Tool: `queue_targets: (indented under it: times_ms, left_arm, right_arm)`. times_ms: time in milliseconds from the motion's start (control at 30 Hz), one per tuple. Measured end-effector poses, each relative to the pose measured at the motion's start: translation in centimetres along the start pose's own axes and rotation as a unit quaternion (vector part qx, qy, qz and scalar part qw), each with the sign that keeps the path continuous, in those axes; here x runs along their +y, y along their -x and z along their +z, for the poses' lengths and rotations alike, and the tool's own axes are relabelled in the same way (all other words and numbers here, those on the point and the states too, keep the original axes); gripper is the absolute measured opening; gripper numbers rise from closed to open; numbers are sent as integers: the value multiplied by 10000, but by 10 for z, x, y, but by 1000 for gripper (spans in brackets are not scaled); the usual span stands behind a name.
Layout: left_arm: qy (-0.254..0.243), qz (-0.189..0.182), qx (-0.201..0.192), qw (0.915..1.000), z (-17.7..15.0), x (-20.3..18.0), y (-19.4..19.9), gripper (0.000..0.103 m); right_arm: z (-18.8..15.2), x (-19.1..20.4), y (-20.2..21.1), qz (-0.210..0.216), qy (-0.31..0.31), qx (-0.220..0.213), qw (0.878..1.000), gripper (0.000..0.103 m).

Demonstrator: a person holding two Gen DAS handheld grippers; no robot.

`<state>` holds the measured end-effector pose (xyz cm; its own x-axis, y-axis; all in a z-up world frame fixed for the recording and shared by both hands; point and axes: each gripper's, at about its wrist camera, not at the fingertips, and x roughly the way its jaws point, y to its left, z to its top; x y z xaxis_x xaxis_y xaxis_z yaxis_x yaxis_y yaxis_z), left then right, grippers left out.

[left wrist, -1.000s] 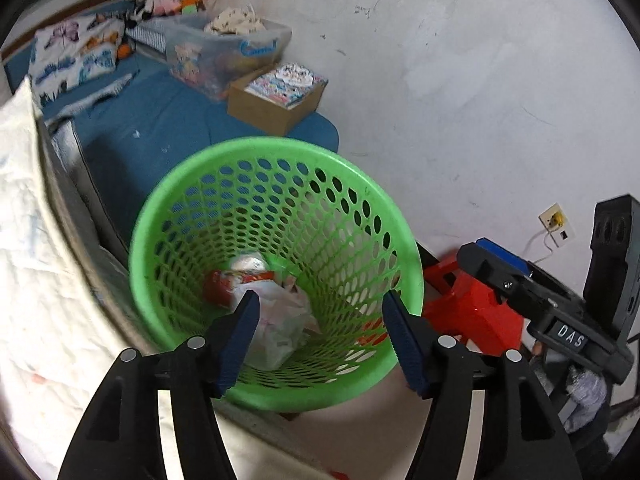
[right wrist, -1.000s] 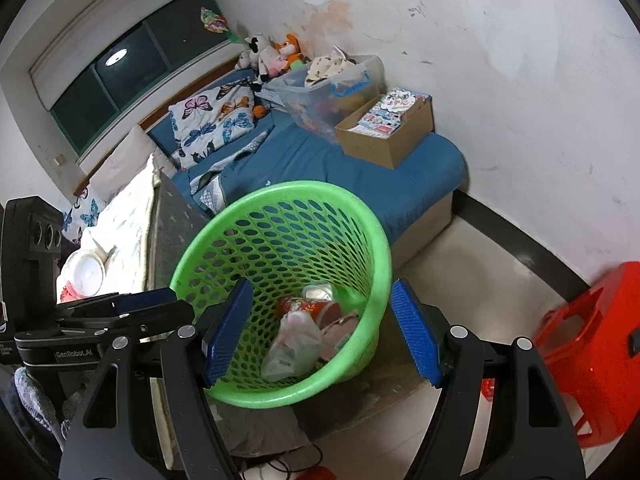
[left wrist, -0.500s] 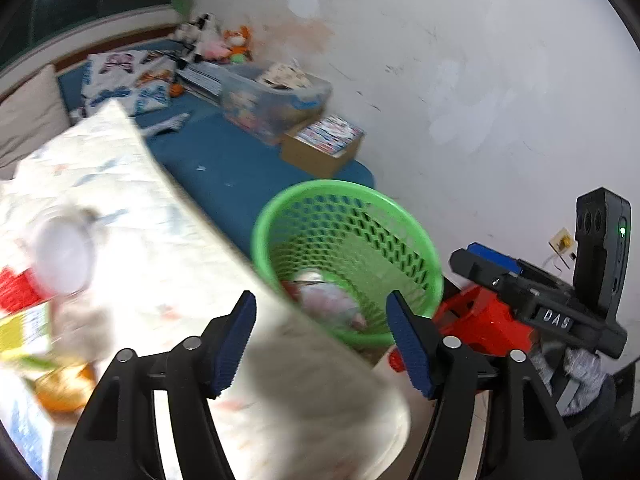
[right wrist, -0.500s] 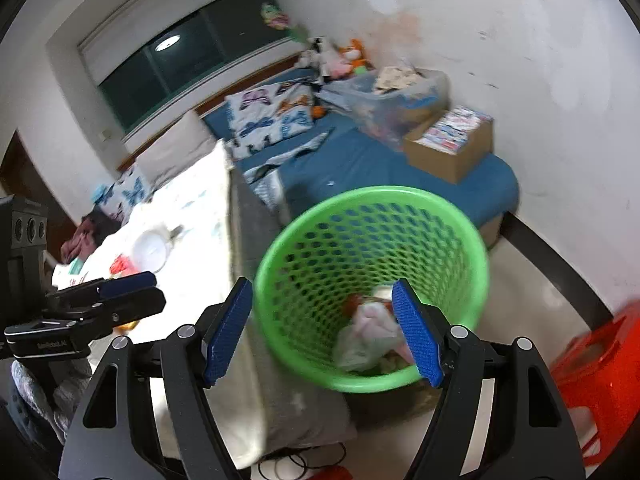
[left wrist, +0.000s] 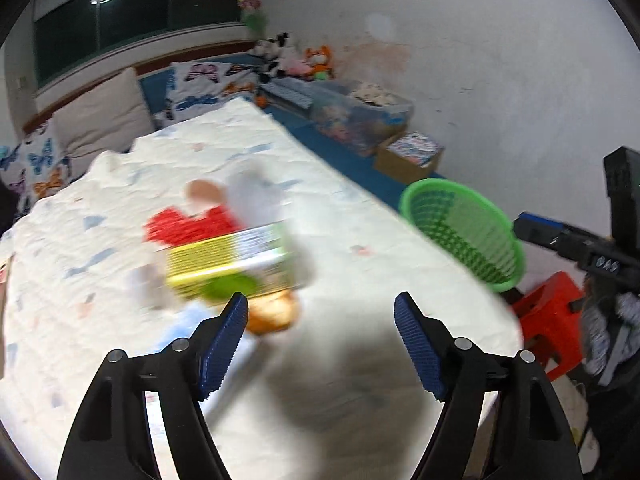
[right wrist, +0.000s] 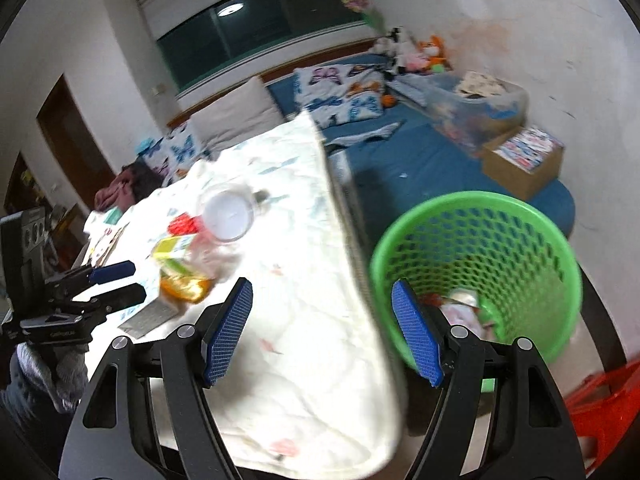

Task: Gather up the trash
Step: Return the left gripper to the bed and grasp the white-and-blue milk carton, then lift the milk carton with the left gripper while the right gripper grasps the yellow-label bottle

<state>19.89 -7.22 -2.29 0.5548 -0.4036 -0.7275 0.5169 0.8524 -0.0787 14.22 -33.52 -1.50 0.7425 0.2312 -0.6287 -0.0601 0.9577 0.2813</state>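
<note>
A green perforated basket [right wrist: 480,208] stands on the floor beside the table and holds some trash [right wrist: 460,312]; it also shows in the left wrist view [left wrist: 468,232]. On the white cloth-covered table [left wrist: 360,248] lies blurred trash: a yellow-green carton [left wrist: 228,260], a red wrapper [left wrist: 188,224], an orange piece [left wrist: 276,312] and a clear plastic cup [right wrist: 228,216]. My left gripper [left wrist: 320,340] is open and empty above the table, just short of the trash pile. My right gripper [right wrist: 322,328] is open and empty over the table's edge next to the basket.
A blue bed [right wrist: 420,160] with butterfly pillows, a clear storage bin [right wrist: 480,108] and a cardboard box [right wrist: 524,160] lies behind the basket. A red stool [left wrist: 552,320] stands on the floor at the right. A white wall is at the back.
Both grippers have swung left, away from the basket and over the table. The trash pile on the cloth has come into view. Both stay open.
</note>
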Motion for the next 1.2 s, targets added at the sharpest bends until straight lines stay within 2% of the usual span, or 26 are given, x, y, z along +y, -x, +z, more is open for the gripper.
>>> queue_targets:
  times_ms: [100,167,233,267,533,667,1033,1200]
  left_arm:
    - [28,176,177,9997,-10,30,-1,74]
    - [8,83,308,9995,-15,43,-1,77]
    - [-93,225,350,9991,-19,53,-2,78]
    - [-197,168,409,9988,-20,58,-4,80]
    - [-431,-10,838,9955,-25,74,-26,83]
    - [-610,37,1024,9929,-29,73,-39,83]
    - [-573,10,1050,9928,-36,74,-51,81]
    - [-646,54,955,9933,-38,71,-51,79]
  right_arm:
    - [2,18,-10,117,152,90,9998,72]
    - [3,31,-17,175,294,134,9993,72]
    - [4,41,-22,233,368,176,9989,72]
    - [3,44,-24,261,387,194,9987,72]
    - [7,71,-48,398,743,451,9954,72]
    - [10,78,-57,435,882,546,9937,72]
    - [20,96,-84,600,1289,800,9866,72]
    - [27,107,-98,711,1668,958,9787,72]
